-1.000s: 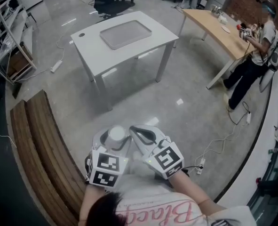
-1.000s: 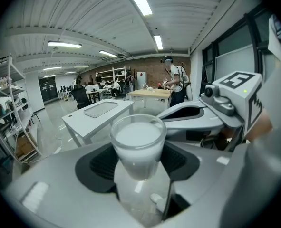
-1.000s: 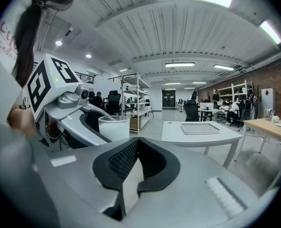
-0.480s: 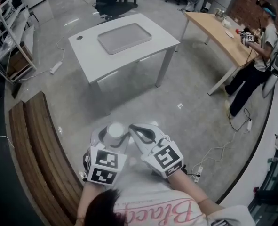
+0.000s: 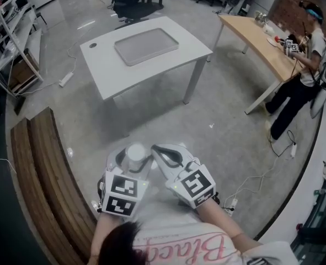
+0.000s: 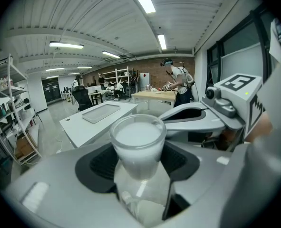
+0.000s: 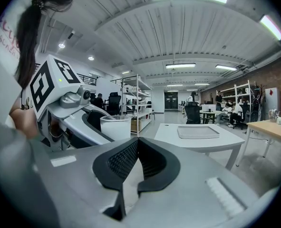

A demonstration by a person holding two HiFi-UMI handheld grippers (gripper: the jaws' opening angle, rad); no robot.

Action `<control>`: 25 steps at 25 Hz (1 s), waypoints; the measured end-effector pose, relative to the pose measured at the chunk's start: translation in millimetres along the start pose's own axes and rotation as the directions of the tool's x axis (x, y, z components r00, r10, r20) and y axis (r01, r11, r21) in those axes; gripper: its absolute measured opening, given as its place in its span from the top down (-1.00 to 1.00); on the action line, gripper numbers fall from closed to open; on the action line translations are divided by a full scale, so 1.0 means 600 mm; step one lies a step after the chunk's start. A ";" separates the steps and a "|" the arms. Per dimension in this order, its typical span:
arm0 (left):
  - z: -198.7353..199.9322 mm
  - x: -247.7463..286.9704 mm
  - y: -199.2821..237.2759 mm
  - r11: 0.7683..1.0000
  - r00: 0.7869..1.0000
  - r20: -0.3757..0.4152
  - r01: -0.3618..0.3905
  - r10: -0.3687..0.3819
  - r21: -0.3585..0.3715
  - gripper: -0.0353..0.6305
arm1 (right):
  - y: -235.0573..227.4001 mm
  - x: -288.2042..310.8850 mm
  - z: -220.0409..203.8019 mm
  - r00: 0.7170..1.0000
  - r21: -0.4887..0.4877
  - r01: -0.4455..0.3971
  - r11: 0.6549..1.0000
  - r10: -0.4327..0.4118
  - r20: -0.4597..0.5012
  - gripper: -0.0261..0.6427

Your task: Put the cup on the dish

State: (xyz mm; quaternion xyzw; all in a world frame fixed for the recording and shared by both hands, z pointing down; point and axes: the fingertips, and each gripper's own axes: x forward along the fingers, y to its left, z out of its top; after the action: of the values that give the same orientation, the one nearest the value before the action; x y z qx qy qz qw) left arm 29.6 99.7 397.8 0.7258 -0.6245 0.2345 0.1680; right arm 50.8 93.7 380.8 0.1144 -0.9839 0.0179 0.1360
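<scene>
A translucent white cup (image 5: 136,150) stands upright between the jaws of my left gripper (image 5: 133,160), which is shut on it at chest height. In the left gripper view the cup (image 6: 138,144) fills the gap of the left gripper (image 6: 138,158). My right gripper (image 5: 156,149) sits close beside it on the right, shut on nothing, with its black pads (image 7: 126,158) pressed together at the right gripper (image 7: 136,140). The dish, a shallow grey tray (image 5: 146,39), lies on a white table (image 5: 118,70) some way ahead across the floor. The right gripper view also shows the cup (image 7: 115,127) and tray (image 7: 197,132).
A curved wooden bench (image 5: 47,170) runs along my left. Metal shelving (image 5: 8,43) stands far left, and a black office chair (image 5: 127,4) behind the white table. At a wooden table (image 5: 256,35) on the right stands a person (image 5: 303,65). Cables (image 5: 251,178) lie on the floor.
The view has shifted slightly against the floor and table. Both grippers keep the same pose, the cup still in the left one.
</scene>
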 end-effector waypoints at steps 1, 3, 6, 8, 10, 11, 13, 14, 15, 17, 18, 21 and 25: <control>0.003 0.002 0.001 1.000 1.000 0.001 0.002 -0.002 0.001 0.10 | -0.003 0.002 0.001 1.000 0.000 0.002 1.000 -0.002 0.001 0.92; 0.008 0.007 0.006 1.000 1.000 0.001 0.008 -0.008 0.006 0.10 | -0.010 0.006 0.003 1.000 0.004 0.007 1.000 -0.007 0.000 0.92; 0.013 0.019 0.013 1.000 1.000 0.002 0.017 -0.018 0.015 0.10 | -0.022 0.014 0.002 1.000 0.008 0.021 1.000 -0.021 0.004 0.92; 0.017 0.029 0.018 1.000 1.000 0.004 0.024 -0.024 0.020 0.10 | -0.032 0.020 0.003 0.999 0.005 0.031 1.000 -0.031 0.007 0.92; 0.022 0.042 0.023 0.999 0.999 0.002 0.035 -0.035 0.024 0.10 | -0.045 0.027 0.004 0.999 0.007 0.043 0.999 -0.043 0.009 0.92; 0.026 0.049 0.026 0.999 0.999 0.000 0.041 -0.041 0.027 0.10 | -0.054 0.031 0.005 0.999 0.014 0.050 0.999 -0.050 0.009 0.92; 0.038 0.063 0.032 0.998 0.999 0.000 0.052 -0.052 0.038 0.10 | -0.071 0.037 0.008 0.998 0.032 0.065 0.997 -0.065 0.010 0.92; 0.044 0.069 0.035 0.997 0.998 0.001 0.056 -0.056 0.044 0.10 | -0.080 0.040 0.010 0.997 0.038 0.071 0.997 -0.071 0.011 0.92; 0.050 0.076 0.039 0.997 0.998 0.003 0.059 -0.059 0.049 0.10 | -0.088 0.043 0.011 0.997 0.041 0.076 0.996 -0.076 0.012 0.92; 0.061 0.091 0.048 0.996 0.998 0.005 0.064 -0.064 0.057 0.10 | -0.105 0.052 0.014 0.996 0.044 0.085 0.995 -0.085 0.013 0.92; 0.066 0.098 0.054 0.996 0.998 0.006 0.066 -0.067 0.061 0.10 | -0.114 0.058 0.015 0.996 0.047 0.090 0.995 -0.090 0.014 0.92; 0.077 0.119 0.070 0.995 0.997 0.003 0.073 -0.073 0.070 0.10 | -0.137 0.076 0.018 0.994 0.060 0.104 0.993 -0.105 0.016 0.92; 0.094 0.149 0.096 0.995 0.997 -0.002 0.076 -0.076 0.071 0.10 | -0.170 0.105 0.026 0.994 0.058 0.108 0.992 -0.109 0.009 0.92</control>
State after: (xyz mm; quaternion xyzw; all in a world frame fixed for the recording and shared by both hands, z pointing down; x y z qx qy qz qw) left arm -10.1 -14.2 397.1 0.7547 -0.5876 0.2498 0.1507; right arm 11.4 -20.3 383.1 0.1718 -0.9761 0.0379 0.1276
